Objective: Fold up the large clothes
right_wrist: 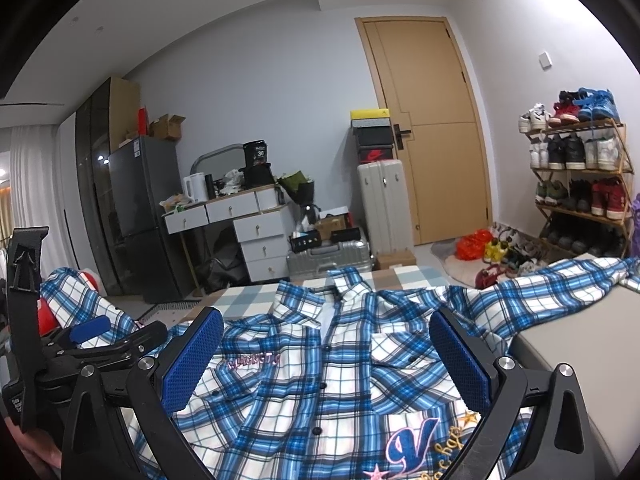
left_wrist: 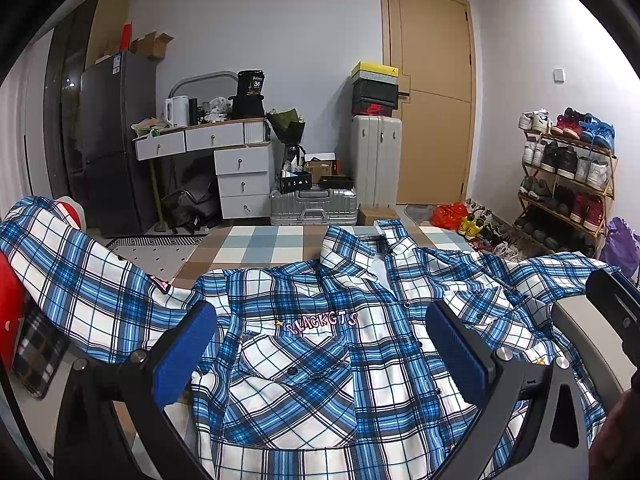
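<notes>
A cluttered bedroom is seen beyond the bed [left_wrist: 256, 242]; the plaid shirt [left_wrist: 320, 360] is spread face-up on it, ready for folding. Above the shirt, left gripper [left_wrist: 320, 354] and right gripper [right_wrist: 326, 358] are held with fingers released, empty.

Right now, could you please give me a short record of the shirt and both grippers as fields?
garment: blue plaid shirt, spread front up, buttoned
collar: far end, towards the door
sleeves: spread out to both sides
left gripper: open, above the shirt's chest, holding nothing
right gripper: open, above the shirt's front, holding nothing
folding: not yet begun
</notes>
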The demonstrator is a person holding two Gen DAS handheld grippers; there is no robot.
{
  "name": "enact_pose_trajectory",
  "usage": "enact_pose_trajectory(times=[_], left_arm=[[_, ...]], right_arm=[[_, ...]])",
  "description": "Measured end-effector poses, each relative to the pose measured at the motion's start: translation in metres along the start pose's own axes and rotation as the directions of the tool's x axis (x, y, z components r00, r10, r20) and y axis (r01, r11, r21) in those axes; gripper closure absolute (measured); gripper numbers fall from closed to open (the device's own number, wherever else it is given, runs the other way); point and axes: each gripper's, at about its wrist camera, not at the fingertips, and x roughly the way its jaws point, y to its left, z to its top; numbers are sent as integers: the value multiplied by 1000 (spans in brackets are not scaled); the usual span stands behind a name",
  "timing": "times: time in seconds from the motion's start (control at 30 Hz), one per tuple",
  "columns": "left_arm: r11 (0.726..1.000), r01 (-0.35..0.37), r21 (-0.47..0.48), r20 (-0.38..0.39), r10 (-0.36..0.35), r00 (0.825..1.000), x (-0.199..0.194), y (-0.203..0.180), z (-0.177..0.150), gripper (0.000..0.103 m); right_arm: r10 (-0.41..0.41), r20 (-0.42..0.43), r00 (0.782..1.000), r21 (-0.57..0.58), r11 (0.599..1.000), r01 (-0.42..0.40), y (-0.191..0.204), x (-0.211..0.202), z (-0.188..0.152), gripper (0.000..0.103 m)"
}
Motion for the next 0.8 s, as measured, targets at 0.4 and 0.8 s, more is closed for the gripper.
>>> enact_pose_trajectory(times=[0.4, 0.8], left_arm=[[1000, 9, 20, -16, -9, 1000, 4, -6, 0, 1], [983, 89, 158, -103, -73, 992, 23, -47, -17, 1]], right_arm=[[-56, -49, 997, 25, 998, 57, -22, -11, 22, 0], [-461, -202, 864, -88, 887, 453, -252, -13, 73, 0]])
